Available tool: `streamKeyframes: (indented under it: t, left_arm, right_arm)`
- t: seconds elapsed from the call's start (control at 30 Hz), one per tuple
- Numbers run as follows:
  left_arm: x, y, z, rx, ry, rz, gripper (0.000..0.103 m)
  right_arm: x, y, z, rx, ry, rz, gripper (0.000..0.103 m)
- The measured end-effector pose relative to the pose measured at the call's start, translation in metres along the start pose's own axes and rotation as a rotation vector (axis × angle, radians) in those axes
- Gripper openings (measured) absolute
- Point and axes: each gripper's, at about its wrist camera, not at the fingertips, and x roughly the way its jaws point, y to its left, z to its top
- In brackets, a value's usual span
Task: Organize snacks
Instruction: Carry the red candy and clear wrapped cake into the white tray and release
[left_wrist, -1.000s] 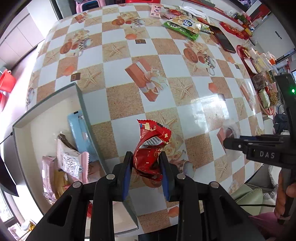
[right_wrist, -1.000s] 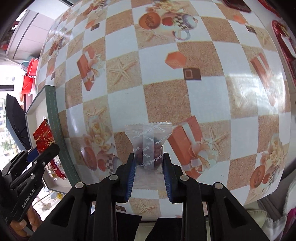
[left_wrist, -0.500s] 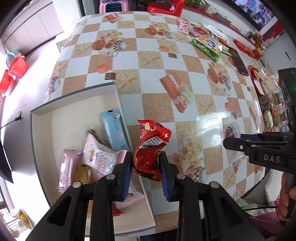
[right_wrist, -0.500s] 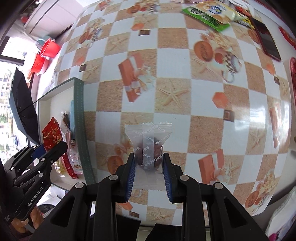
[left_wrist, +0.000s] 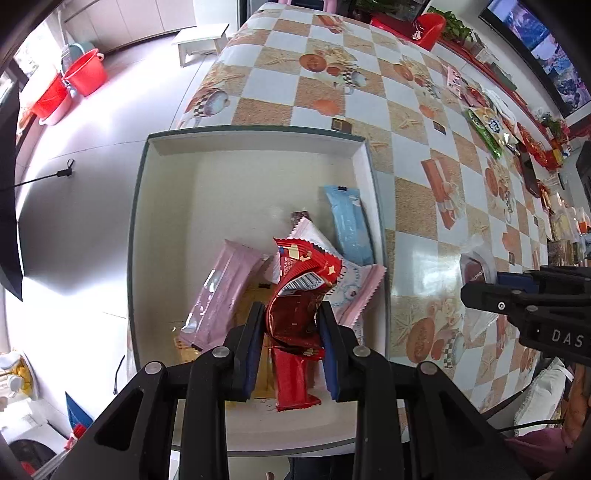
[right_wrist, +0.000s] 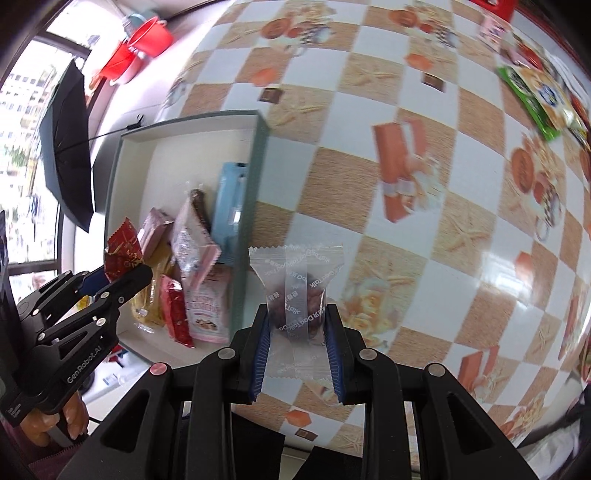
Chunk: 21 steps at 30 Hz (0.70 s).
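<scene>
1. The left gripper (left_wrist: 291, 328) is clamped on a crinkled red foil packet (left_wrist: 299, 291), whose long axis runs up along the fingers.
2. Directly below this claw lies the shallow white box (left_wrist: 177, 177), already holding flat, glossy pink, blue and yellow packets; a release there is judged the coming move.
3. The right gripper (right_wrist: 297, 332) is closed on a frosted, translucent wrapped sweet (right_wrist: 297, 291), held over the checked tablecloth (right_wrist: 424, 229).
4. The box wall lies just left of that claw, so the left hand is the nearer.
</scene>
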Motion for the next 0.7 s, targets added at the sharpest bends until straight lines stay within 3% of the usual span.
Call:
streamKeyframes:
  t: [0.27, 0.6, 0.63, 0.7]
  left_arm:
    - [-0.003, 0.023, -0.003, -0.049, -0.014, 0.005, 0.031]
    - [0.003, 0.037, 0.009, -0.037, -0.007, 0.024, 0.032]
    - [0.003, 0.037, 0.011, -0.031, -0.003, 0.028, 0.034]
    - [0.003, 0.035, 0.01, -0.019, -0.006, 0.045, 0.053]
  right_arm:
    - [0.003, 0.044, 0.021, -0.104, 0.002, -0.002, 0.03]
    - [0.015, 0.081, 0.044, -0.158, 0.016, -0.007, 0.03]
    - [0.016, 0.084, 0.046, -0.158, 0.015, -0.01, 0.03]
    - [0.018, 0.089, 0.05, -0.155, 0.025, -0.014, 0.031]
